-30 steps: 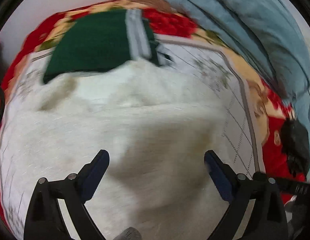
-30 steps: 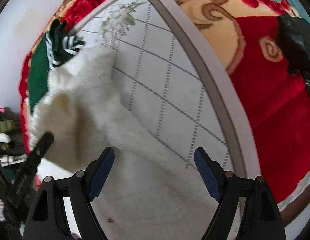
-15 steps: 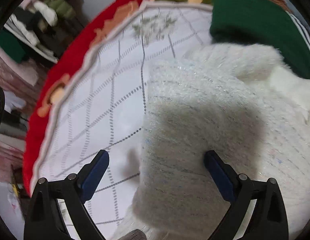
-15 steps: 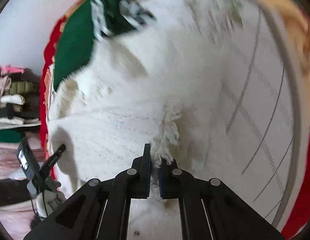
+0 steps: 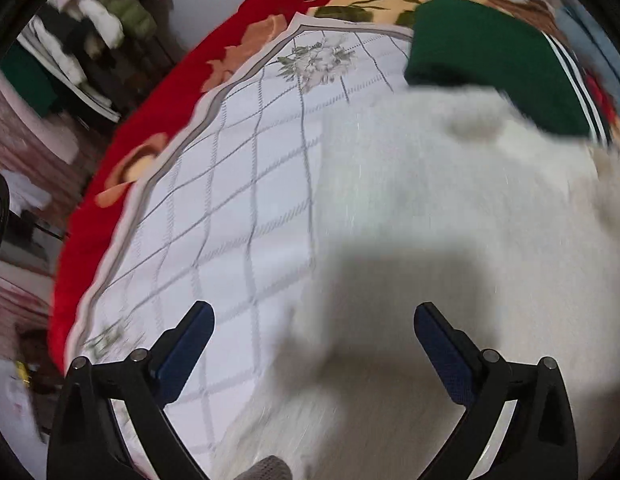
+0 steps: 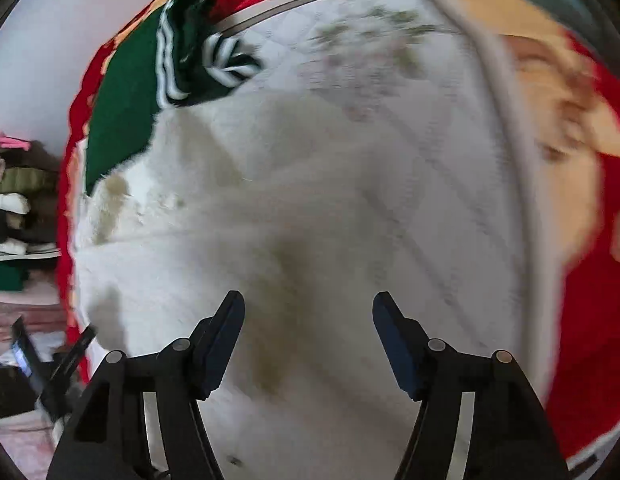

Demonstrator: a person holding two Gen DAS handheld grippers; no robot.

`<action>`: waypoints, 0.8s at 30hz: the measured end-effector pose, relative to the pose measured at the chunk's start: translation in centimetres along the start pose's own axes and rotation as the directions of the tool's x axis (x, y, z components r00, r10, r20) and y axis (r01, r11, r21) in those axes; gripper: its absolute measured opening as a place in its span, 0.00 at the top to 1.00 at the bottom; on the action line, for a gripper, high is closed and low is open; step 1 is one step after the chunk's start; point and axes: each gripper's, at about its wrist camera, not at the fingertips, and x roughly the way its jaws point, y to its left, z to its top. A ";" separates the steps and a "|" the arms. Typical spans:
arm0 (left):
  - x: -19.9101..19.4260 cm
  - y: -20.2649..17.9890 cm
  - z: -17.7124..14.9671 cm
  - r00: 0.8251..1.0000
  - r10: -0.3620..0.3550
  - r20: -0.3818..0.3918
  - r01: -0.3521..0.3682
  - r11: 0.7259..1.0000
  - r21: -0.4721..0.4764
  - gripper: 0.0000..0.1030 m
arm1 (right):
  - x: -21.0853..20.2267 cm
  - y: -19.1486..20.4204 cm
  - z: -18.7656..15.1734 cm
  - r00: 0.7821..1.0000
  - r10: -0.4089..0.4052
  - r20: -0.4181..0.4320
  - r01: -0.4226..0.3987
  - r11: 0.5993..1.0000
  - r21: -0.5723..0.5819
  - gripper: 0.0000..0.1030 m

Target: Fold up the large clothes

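Left tool (image 5: 314, 328): released, jaws spread wide, nothing between them. Poised above the left edge of the sweater (image 5: 450, 208), with the left fingertip (image 5: 197, 320) over bare sheet (image 5: 237, 184) and the right fingertip over the white knit. Shadow of the tool cast on the sweater just ahead of the jaws.

Right tool (image 6: 308, 312): also released, jaws apart and empty. Hovering over the middle of the sweater (image 6: 269, 208), white fluffy knit under both fingertips and filling the gap between them. Cannot tell whether either tool touches the fabric.

Sweater spread flat on the sheet, which carries a grey grid and flower prints, over a red floral blanket (image 5: 157, 120) on the bed. Far edge of the sweater touching or slightly overlapping a folded green garment (image 5: 482, 60) with white stripes, seen in the right view too (image 6: 121, 92). Beyond the bed at the left, a blurred stack of clothes on shelves (image 5: 89, 28). Much motion blur in both views.
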 end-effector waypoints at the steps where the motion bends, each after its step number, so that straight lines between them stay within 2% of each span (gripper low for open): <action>1: 0.1 -0.2 -1.1 1.000 0.026 -0.008 -0.026 0.999 0.024 0.00 | 0.2 -1.0 -1.2 0.998 -0.054 -0.025 0.054 0.998 -0.017 0.33; 3: 1.8 -0.8 -3.9 0.995 0.085 -0.048 -0.081 0.993 0.084 0.00 | 1.7 -2.6 -3.1 0.988 -0.124 -0.087 0.122 0.992 -0.033 0.33; 4: 2.8 -0.9 -4.6 0.992 0.107 -0.071 -0.100 0.991 0.093 0.00 | 2.3 -3.1 -3.8 0.985 -0.130 -0.112 0.128 0.991 -0.030 0.33; 7: 5.3 0.0 -4.8 0.983 0.152 -0.100 -0.147 0.987 0.059 0.00 | 5.1 -3.7 -5.8 0.977 -0.143 -0.156 0.138 0.989 -0.043 0.35; 9: 6.7 0.8 -2.4 0.982 0.173 -0.081 -0.171 0.985 0.024 0.00 | 5.4 -2.4 -6.0 0.975 -0.195 -0.107 0.183 0.977 -0.114 0.35; 11: 7.6 0.9 -0.5 0.980 0.191 -0.064 -0.190 0.982 0.024 0.00 | 5.4 -0.4 -5.6 0.963 -0.268 -0.019 0.258 0.942 -0.213 0.35; 14: 8.8 0.6 1.8 0.978 0.202 -0.055 -0.199 0.979 0.053 0.00 | 6.6 2.9 -4.6 0.921 -0.372 0.111 0.385 0.840 -0.381 0.35; 15: 8.9 0.6 1.9 0.978 0.201 -0.052 -0.198 0.979 0.055 0.00 | 7.3 3.4 -4.2 0.913 -0.389 0.120 0.402 0.815 -0.417 0.44; 16: 9.0 0.7 1.9 0.980 0.193 -0.045 -0.191 0.980 0.051 0.00 | 7.5 3.6 -3.7 0.929 -0.353 0.114 0.367 0.831 -0.418 0.56; 17: 9.1 0.8 1.9 0.982 0.184 -0.046 -0.182 0.982 0.046 0.00 | 7.2 3.3 -3.2 0.953 -0.289 0.089 0.301 0.878 -0.373 0.83; 19: 9.3 1.6 2.0 0.987 0.149 -0.066 -0.149 0.989 0.010 0.00 | 6.3 2.3 -2.5 0.970 -0.228 0.079 0.241 0.936 -0.258 0.88; 20: 9.3 1.8 2.0 0.988 0.137 -0.075 -0.138 0.990 -0.004 0.00 | 5.2 0.6 -2.2 0.983 -0.162 0.082 0.172 0.976 -0.133 0.90; 21: 9.5 2.0 1.9 0.989 0.124 -0.083 -0.126 0.992 -0.020 0.00 | 4.5 -1.1 -2.1 0.989 -0.118 0.087 0.121 0.992 -0.029 0.89; 22: 9.6 2.1 2.0 0.989 0.116 -0.088 -0.119 0.992 -0.032 0.00 | 4.1 -3.3 -2.2 0.994 -0.066 0.090 0.057 0.994 0.097 0.89; 24: 9.7 2.2 2.0 0.991 0.103 -0.089 -0.107 0.993 -0.043 0.00 | 4.7 -7.1 -2.7 0.997 0.003 0.073 -0.025 0.954 0.299 0.89</action>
